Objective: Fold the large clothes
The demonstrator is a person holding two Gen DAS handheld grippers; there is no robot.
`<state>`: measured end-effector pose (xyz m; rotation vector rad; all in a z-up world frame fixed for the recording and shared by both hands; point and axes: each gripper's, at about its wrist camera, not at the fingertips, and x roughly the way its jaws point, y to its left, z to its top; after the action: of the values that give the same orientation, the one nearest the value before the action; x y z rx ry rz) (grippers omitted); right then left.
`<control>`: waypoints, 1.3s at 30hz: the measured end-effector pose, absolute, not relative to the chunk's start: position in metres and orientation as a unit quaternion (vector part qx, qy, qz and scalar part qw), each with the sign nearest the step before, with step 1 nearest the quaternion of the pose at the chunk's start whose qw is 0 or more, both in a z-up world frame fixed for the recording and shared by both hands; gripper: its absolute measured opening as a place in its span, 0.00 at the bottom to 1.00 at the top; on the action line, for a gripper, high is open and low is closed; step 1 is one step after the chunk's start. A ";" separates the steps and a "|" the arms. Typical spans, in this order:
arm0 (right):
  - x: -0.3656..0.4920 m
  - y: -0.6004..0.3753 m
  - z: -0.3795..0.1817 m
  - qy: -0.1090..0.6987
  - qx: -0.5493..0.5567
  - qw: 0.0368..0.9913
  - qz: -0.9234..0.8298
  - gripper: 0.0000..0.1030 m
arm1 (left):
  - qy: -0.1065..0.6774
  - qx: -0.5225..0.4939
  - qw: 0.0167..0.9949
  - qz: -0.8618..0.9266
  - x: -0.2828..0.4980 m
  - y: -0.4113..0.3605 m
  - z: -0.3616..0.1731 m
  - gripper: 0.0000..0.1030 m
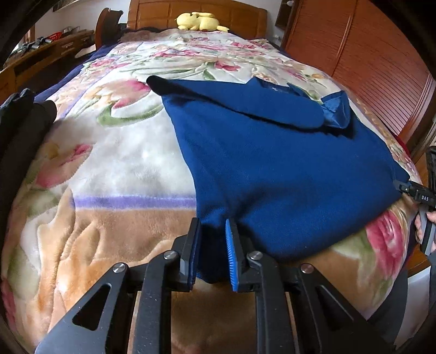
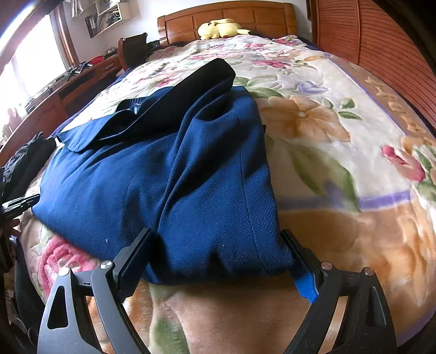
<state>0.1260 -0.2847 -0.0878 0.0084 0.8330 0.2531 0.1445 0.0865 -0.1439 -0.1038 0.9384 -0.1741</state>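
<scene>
A dark blue garment [image 1: 286,168] lies partly folded on the floral blanket [image 1: 117,163], one sleeve laid across its top. My left gripper [image 1: 214,228] is shut on a bunched fold of its near hem, blue cloth filling the narrow gap between the pads. In the right wrist view the same blue garment [image 2: 169,177] spreads ahead. My right gripper [image 2: 216,237] stands wide open, straddling the near right corner, its fingertips [image 2: 143,239] partly hidden by cloth. The right gripper [image 1: 406,188] also shows at the garment's far right corner, and the left gripper [image 2: 21,204] at the left edge.
A yellow plush toy [image 1: 200,21] rests by the wooden headboard [image 2: 226,19]. Slatted wooden doors [image 1: 368,60] run along the right of the bed. Dark clothes [image 1: 24,117] are piled at the bed's left edge, with a cluttered desk [image 2: 68,81] beyond.
</scene>
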 end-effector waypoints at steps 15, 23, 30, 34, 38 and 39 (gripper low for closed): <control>0.127 -0.280 -0.093 0.405 -0.002 0.905 0.133 0.88 | 0.466 -0.013 0.879 -0.096 0.116 0.078 -0.131 0.19; 0.123 -0.274 -0.092 0.399 -0.013 0.903 0.157 0.46 | 0.461 -0.013 0.882 -0.102 0.127 0.076 -0.138 0.16; 0.112 -0.268 -0.073 0.369 -0.038 0.914 0.166 0.23 | 0.430 -0.027 0.893 -0.128 0.112 0.088 -0.111 0.03; 0.098 -0.266 -0.056 0.348 -0.044 0.921 0.171 0.21 | 0.408 -0.018 0.903 -0.131 0.095 0.087 -0.091 0.02; 0.074 -0.269 -0.044 0.339 -0.051 0.921 0.183 0.20 | 0.397 -0.022 0.907 -0.141 0.072 0.093 -0.075 0.01; 0.067 -0.270 -0.042 0.340 -0.052 0.920 0.186 0.20 | 0.398 -0.024 0.906 -0.146 0.065 0.094 -0.073 0.01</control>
<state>0.0674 -0.2704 -0.0421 -0.1071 0.6983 0.3828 0.0650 0.0941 -0.0734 -0.0493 0.8216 -0.3007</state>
